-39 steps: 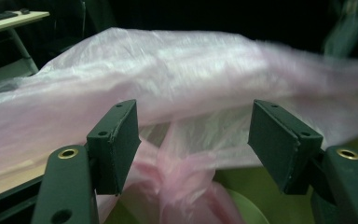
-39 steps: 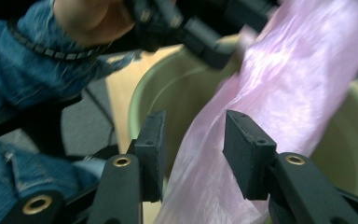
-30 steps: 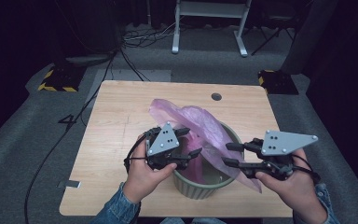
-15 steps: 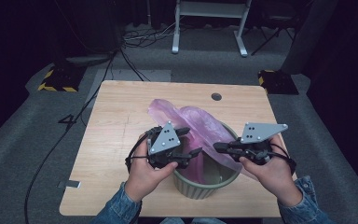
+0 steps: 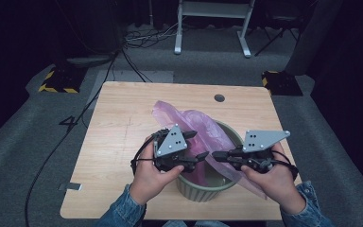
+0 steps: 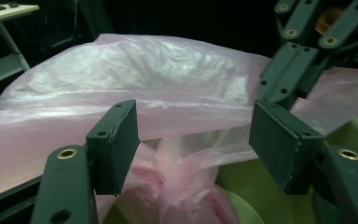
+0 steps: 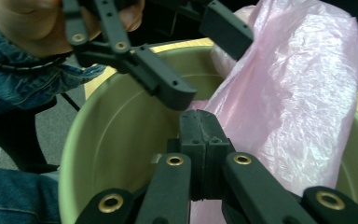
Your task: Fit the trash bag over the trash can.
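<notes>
A pink plastic bag [image 5: 196, 130] lies partly inside a green bucket [image 5: 203, 191] near the front edge of the wooden surface [image 5: 123, 127], its far end trailing over the rim onto the wood. The left tool [image 5: 199, 146] hovers over the bucket with jaws spread, the film bunched between them but untouched. The right tool [image 5: 216, 156] has its jaws pressed together; whether a fold is caught between them is hard to tell. The bucket's bottom is hidden by the bag and both hands
</notes>
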`<state>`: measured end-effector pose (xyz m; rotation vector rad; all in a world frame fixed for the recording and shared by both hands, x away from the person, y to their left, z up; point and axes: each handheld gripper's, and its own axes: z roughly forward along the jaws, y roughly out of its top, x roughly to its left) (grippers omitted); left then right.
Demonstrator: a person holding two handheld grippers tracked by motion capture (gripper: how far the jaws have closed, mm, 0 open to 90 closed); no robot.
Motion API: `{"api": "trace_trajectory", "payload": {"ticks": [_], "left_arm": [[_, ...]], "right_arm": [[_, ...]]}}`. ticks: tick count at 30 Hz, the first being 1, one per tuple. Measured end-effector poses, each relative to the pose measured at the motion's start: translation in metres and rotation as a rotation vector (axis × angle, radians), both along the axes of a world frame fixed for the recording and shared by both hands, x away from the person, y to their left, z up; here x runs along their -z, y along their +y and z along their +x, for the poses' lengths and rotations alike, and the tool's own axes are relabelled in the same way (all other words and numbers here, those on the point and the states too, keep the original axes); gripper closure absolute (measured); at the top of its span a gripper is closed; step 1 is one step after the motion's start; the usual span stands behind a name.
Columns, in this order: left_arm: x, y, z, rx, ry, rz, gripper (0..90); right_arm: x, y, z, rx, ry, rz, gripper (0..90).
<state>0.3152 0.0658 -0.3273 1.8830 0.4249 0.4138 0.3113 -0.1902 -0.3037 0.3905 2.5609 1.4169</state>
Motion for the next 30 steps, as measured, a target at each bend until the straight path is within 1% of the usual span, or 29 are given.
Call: {"api": "trace_trajectory", "payload": {"ticks": [2,4,5,7,10,13,16,19,21,23,25,26,28,30], "left_arm": [[-0.002,0.004,-0.001,-0.014,-0.023,-0.025,34.2],[-0.004,0.007,-0.003,-0.010,-0.041,-0.055,34.3],[-0.005,0.007,-0.004,0.004,-0.049,-0.073,34.5],[-0.007,0.007,-0.005,0.030,-0.053,-0.080,36.4],[-0.007,0.001,-0.007,0.078,-0.054,-0.065,37.8],[-0.005,-0.004,-0.007,0.096,-0.068,-0.036,38.7],[-0.006,-0.006,-0.007,0.109,-0.084,-0.044,38.0],[-0.008,-0.007,-0.008,0.115,-0.078,-0.065,37.3],[-0.007,-0.008,-0.006,0.110,-0.073,-0.052,37.4],[-0.005,-0.009,-0.004,0.104,-0.058,-0.033,38.4],[-0.002,-0.009,-0.002,0.098,-0.048,-0.028,38.7],[-0.001,-0.008,-0.002,0.096,-0.047,-0.023,38.7],[0.001,-0.008,-0.002,0.095,-0.048,-0.026,38.6],[0.001,-0.006,-0.004,0.095,-0.056,-0.019,38.3]], "right_arm": [[0.000,0.000,-0.002,-0.003,0.000,-0.001,90.0],[0.000,-0.001,-0.003,-0.001,0.000,0.007,90.0],[-0.001,-0.002,-0.003,0.002,0.002,0.012,90.0],[-0.002,-0.003,-0.001,0.007,0.007,0.021,90.0],[-0.002,-0.003,0.001,0.009,0.018,0.031,90.0],[-0.001,-0.003,0.001,0.008,0.027,0.039,90.0],[-0.001,-0.003,0.002,0.006,0.039,0.044,90.0],[0.000,-0.003,0.003,0.004,0.046,0.045,90.0],[0.000,-0.004,0.004,0.004,0.051,0.049,90.0],[0.000,-0.005,0.004,0.006,0.054,0.053,90.0],[0.000,-0.006,0.004,0.007,0.057,0.059,90.0],[-0.001,-0.006,0.004,0.010,0.056,0.061,90.0],[-0.002,-0.008,0.004,0.020,0.053,0.066,90.0],[-0.003,-0.010,0.005,0.038,0.051,0.076,90.0]]}}
